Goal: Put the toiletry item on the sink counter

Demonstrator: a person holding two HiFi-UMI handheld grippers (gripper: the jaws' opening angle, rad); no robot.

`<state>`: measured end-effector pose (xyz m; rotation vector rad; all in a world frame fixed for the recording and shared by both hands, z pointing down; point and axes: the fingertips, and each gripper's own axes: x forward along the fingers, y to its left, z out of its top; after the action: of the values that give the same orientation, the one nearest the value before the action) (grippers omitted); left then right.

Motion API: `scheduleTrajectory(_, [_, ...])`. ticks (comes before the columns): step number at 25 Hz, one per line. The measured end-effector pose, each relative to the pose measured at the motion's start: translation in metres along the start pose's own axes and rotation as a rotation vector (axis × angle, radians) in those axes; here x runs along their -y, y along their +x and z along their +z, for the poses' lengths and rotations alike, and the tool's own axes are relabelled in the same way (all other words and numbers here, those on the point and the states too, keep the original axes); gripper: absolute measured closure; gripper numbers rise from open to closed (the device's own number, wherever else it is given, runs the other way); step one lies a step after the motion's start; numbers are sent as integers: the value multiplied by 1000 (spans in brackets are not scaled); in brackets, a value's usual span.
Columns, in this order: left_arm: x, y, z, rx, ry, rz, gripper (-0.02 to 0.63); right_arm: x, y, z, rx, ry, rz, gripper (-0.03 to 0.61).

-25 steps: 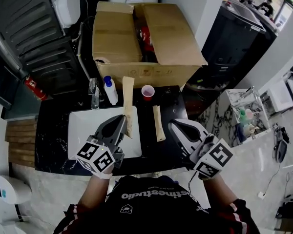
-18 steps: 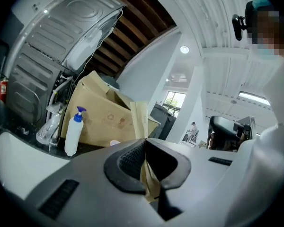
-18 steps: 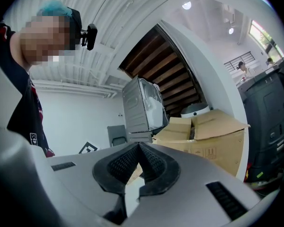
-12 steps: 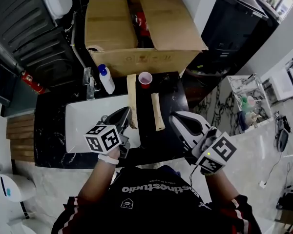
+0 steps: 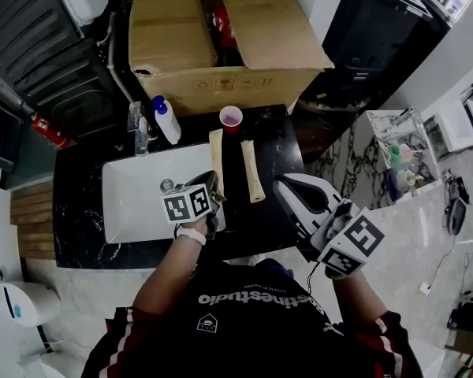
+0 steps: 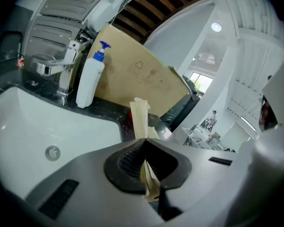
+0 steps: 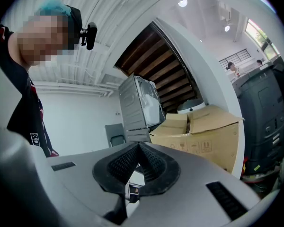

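My left gripper is shut on the near end of a long tan paper-wrapped packet. The packet points away from me along the right edge of the white sink basin. I cannot tell whether its far end touches the black counter. A second tan packet lies flat on the counter just to the right. My right gripper hangs over the counter's right part, tilted upward, shut with nothing in it.
Behind the sink stand a chrome faucet and a white bottle with a blue pump. A small red cup sits at the counter's back edge. A large open cardboard box stands behind.
My left gripper has turned and drawn the held packet back toward me; its far end now lies nearer than the red cup. The right gripper has hardly moved.
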<state>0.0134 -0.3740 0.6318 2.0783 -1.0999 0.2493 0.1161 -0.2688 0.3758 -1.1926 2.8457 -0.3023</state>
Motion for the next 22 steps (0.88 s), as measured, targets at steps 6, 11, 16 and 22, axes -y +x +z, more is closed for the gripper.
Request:
scheduleTrajectory(6, [-11, 27, -24, -64, -19, 61, 597, 0, -3, -2, -3, 8, -12, 541])
scheduleTrajectory(11, [-15, 42, -37, -100, -38, 103, 597, -1, -5, -4, -9, 8, -16, 541])
scheduleTrajectory(16, [-14, 48, -42, -108, -50, 102, 595, -4, -4, 5, 35, 42, -12, 541])
scheduleTrajectory(22, [-8, 48, -40, -100, -38, 73, 556, -2, -4, 5, 32, 36, -11, 541])
